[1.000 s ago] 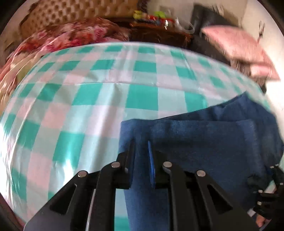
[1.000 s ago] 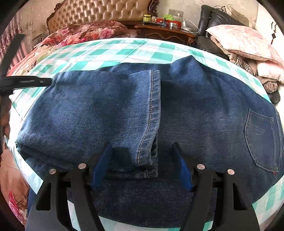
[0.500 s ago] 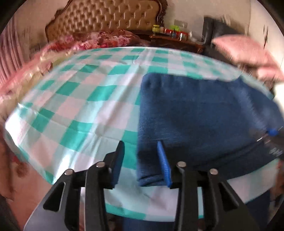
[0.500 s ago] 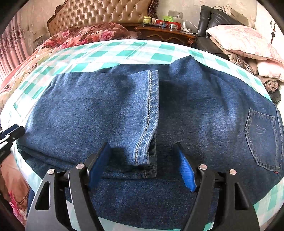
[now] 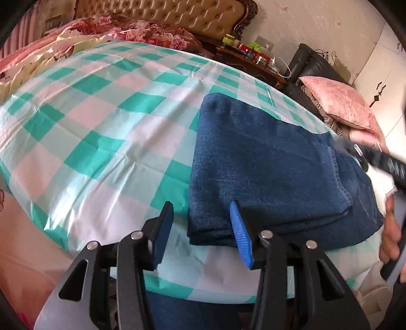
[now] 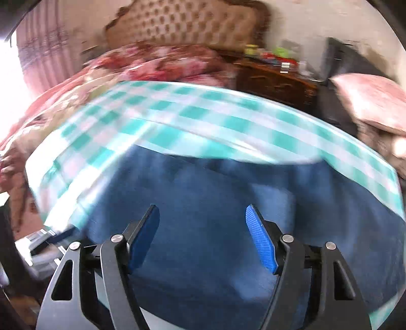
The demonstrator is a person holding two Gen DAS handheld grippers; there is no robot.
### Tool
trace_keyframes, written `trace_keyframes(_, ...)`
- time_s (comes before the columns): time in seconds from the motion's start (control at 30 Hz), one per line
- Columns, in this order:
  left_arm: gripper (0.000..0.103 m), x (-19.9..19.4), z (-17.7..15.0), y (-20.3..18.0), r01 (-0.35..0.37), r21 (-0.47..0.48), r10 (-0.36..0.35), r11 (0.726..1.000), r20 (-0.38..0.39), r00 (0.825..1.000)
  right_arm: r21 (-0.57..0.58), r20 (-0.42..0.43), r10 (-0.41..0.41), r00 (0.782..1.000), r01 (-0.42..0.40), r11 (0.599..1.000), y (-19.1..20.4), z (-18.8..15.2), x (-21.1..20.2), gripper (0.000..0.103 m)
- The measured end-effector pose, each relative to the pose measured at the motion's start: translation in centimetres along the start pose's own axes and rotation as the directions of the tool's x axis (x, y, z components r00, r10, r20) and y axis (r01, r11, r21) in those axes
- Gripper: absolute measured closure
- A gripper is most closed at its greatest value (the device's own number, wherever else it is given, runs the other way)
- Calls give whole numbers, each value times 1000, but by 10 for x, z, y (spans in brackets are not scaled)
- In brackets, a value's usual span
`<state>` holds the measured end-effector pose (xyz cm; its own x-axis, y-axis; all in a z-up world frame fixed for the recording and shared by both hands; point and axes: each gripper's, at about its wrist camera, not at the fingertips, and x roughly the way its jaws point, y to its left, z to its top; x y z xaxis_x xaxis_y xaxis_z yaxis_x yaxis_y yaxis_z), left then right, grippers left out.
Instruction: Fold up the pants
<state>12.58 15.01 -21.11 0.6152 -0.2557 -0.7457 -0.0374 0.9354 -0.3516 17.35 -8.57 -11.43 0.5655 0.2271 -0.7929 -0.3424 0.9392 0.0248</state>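
The blue jeans (image 5: 266, 167) lie folded on the green-and-white checked cloth (image 5: 101, 121). The folded edge faces left and the leg hem lies on top at the right. My left gripper (image 5: 200, 228) is open and empty, just in front of the fold's near left corner. In the blurred right wrist view the jeans (image 6: 215, 203) fill the lower half. My right gripper (image 6: 203, 236) is open and empty, over the denim. The right gripper's body and the hand holding it show at the right edge of the left wrist view (image 5: 390, 167).
A floral quilt (image 5: 132, 28) and tufted headboard (image 5: 177, 12) lie beyond the cloth. A wooden nightstand (image 5: 248, 55) with small items and a pink pillow (image 5: 340, 104) on a dark chair stand at the back right. The cloth's near edge (image 5: 177, 286) is just below my left gripper.
My left gripper opened, let go of the denim fold and drew back toward the near edge. My right gripper stayed open and is swinging fast, so its view is now blurred.
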Motion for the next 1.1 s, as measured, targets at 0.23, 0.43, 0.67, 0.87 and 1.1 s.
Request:
trace_keyframes(0.23, 58, -5, -4, 9, 80, -76, -82, 994, -13, 997, -22, -166, 60, 984, -65, 998, 39, 57, 90, 61)
trace_keyframes(0.43, 81, -3, -6, 19, 140, -158, -147, 977, -32, 989, -22, -196, 4, 981, -8, 1000, 36, 56, 129, 64)
trace_keyframes(0.67, 93, -17, -4, 18, 173, -171, -173, 970, 18, 985, 9, -185, 36, 982, -35, 999, 40, 74, 94, 54)
trace_keyframes(0.87, 94, -41, 4, -14, 101, -55, -96, 993, 91, 991, -89, -343, 159, 926, -200, 976, 93, 80, 78, 32)
trace_keyframes(1.1, 95, -57, 7, -46, 60, 28, -64, 998, 139, 988, -207, -460, 49, 887, -161, 965, 130, 67, 112, 36)
